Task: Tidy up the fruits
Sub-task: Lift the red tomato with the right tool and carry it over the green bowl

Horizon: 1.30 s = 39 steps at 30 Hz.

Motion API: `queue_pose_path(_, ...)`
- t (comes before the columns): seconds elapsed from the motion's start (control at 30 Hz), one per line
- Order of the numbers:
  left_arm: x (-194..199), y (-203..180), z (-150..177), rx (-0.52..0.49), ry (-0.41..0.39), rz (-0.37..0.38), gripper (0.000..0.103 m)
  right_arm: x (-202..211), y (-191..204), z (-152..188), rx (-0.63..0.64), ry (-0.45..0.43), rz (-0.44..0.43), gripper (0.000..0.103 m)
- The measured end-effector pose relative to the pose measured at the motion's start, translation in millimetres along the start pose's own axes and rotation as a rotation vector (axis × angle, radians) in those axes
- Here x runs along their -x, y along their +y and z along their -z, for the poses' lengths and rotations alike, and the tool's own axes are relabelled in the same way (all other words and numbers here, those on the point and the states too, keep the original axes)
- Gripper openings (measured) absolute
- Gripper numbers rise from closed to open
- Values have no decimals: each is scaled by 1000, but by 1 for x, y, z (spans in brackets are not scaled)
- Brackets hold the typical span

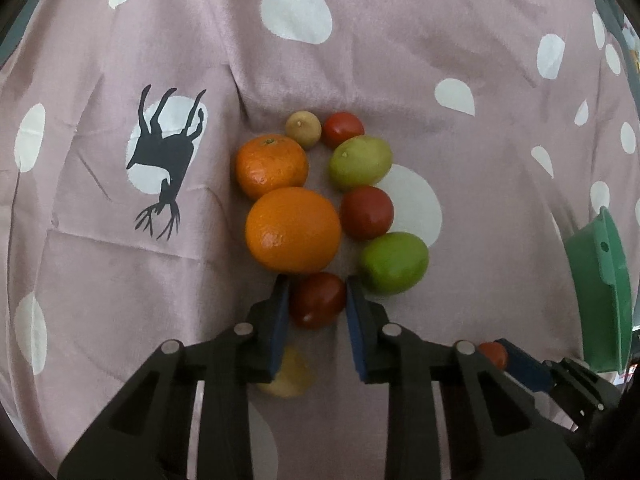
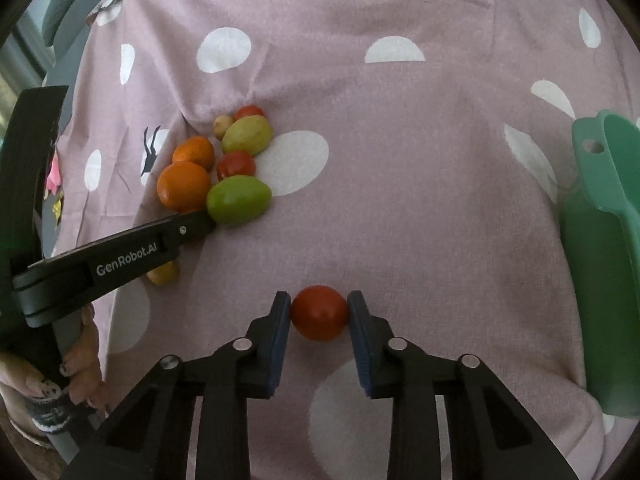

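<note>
While both tools sit low over the mauve polka-dot cloth [image 2: 400,160], each has jaws narrowed around a small red round tomato. Left hand-held gripper [image 1: 318,300]: pads against the dark red tomato [image 1: 317,300] at the near end of the fruit cluster, just near of the big smooth orange [image 1: 293,230] and left of the near green mango-shaped fruit [image 1: 394,263]. Right hand-held gripper [image 2: 319,316]: pads touching both sides of a lone red tomato [image 2: 319,312], well apart from the cluster, to its right and nearer. Green plastic bowl [image 2: 604,260] stands at far right edge, tilted, looks empty as far as visible. Step judged: grasp phase, two tomatoes gripped, neither visibly lifted. Next move likely calls for lifting straight up without nudging the orange or mango, then carrying the tomatoes to their group or the bowl. Tomatoes soft, so go light on squeeze.
</note>
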<state>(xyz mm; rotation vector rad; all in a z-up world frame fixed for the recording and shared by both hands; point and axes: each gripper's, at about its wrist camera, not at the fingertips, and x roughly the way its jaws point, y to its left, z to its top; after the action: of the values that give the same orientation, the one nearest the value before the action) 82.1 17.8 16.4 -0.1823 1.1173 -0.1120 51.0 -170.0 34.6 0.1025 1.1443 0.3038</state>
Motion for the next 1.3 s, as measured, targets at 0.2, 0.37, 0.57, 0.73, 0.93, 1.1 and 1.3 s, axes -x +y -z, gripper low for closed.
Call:
queue_pose_path(0.2,21,-8,7,-25,-42,30,26,12,2,-1,-2,-43,-18,27)
queue_pose_path(0.37,37,-15,11,-45,-81,55,26,19,-1,-3,-16,-74,-28,25)
queue_pose_path(0.57,49,-12,14,-31,-99,80,26,21,-6,-2,-37,-63,-51,25)
queue_pose_path(0.73,53,-7,15,-34,-100,85,26,17,-9,-2,-50,-31,-50,25)
queue_pose_path(0.93,53,-13,17,-24,-92,74,27,9,-10,-3,-54,-7,-50,25)
queue_pose_path(1.1,53,-14,17,-16,-93,76,27,5,-10,-2,-44,0,-55,25)
queue_pose_path(1.3,54,-15,17,-11,-94,73,27,-2,-1,1,-14,17,-40,25)
